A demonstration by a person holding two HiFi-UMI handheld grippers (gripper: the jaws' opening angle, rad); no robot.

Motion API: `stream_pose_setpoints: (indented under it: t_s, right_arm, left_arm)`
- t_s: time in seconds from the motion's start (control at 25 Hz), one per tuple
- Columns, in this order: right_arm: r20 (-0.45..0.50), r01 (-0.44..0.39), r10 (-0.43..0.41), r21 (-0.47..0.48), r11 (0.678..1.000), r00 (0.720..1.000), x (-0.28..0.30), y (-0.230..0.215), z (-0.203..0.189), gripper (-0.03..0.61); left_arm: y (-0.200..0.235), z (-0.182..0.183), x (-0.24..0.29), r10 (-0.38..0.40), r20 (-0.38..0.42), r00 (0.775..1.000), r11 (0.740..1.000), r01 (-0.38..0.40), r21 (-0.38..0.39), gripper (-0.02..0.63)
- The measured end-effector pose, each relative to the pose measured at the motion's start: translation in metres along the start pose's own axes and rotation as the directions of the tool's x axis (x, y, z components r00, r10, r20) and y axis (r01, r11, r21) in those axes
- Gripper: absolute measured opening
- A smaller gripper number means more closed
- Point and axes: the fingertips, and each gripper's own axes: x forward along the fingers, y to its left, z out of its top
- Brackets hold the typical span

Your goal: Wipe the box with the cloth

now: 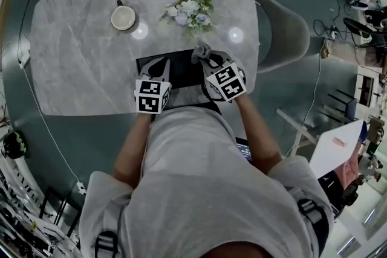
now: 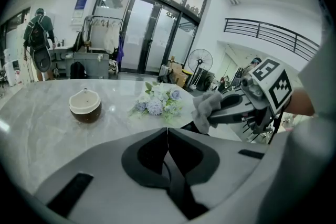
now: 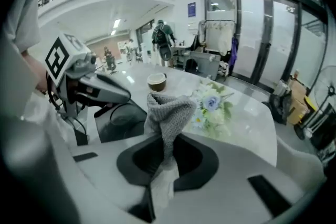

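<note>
A flat dark box lies at the table's near edge, in front of the person. My right gripper hangs over the box's right part, shut on a grey knitted cloth. In the right gripper view the cloth sticks up in a bunch from between the jaws, above the box's glossy top. My left gripper is at the box's left part. Its jaws meet with nothing visible between them. The left gripper view also shows the right gripper with the cloth.
On the grey marble table a cup stands at the far left and a bunch of pale flowers lies behind the box. A grey chair stands at the table's right end. Cables run across the floor.
</note>
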Motion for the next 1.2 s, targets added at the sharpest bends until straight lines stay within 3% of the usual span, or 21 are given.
stream_pose_setpoints:
  t_s: [0.12, 0.28, 0.36, 0.52, 0.8, 0.96, 1.2]
  right_arm:
    - [0.020, 0.047, -0.050, 0.122, 0.991, 0.999, -0.006, -0.006, -0.001, 0.051]
    - [-0.025, 0.079, -0.076, 0.258, 0.963, 0.997, 0.006, -0.003, -0.015, 0.051]
    - [-0.058, 0.139, -0.127, 0.306, 0.942, 0.990, 0.008, -0.006, -0.020, 0.051]
    - [-0.129, 0.242, -0.212, 0.303, 0.922, 0.969, 0.012, -0.003, -0.034, 0.051]
    - [-0.156, 0.326, -0.290, 0.317, 0.891, 0.944, 0.001, 0.007, -0.060, 0.051]
    - [-0.191, 0.335, -0.288, 0.289, 0.897, 0.938, -0.006, 0.018, -0.079, 0.051]
    - [-0.164, 0.291, -0.251, 0.302, 0.908, 0.954, -0.021, 0.038, -0.104, 0.051]
  left_arm:
    - [0.003, -0.003, -0.006, -0.027, -0.010, 1.000, 0.999, 0.027, 0.024, 0.023]
    - [0.005, -0.004, -0.011, -0.079, -0.015, 0.997, 0.995, 0.079, 0.058, 0.023]
    - [0.004, -0.005, -0.014, -0.113, -0.018, 0.993, 0.991, 0.114, 0.076, 0.023]
    - [0.006, -0.013, -0.020, -0.176, -0.038, 0.984, 0.979, 0.178, 0.098, 0.023]
    - [0.000, -0.026, -0.030, -0.215, -0.049, 0.975, 0.968, 0.219, 0.122, 0.024]
    - [-0.006, -0.032, -0.036, -0.201, -0.053, 0.978, 0.970, 0.206, 0.129, 0.023]
    - [-0.031, -0.034, -0.047, -0.162, -0.037, 0.986, 0.977, 0.166, 0.134, 0.024]
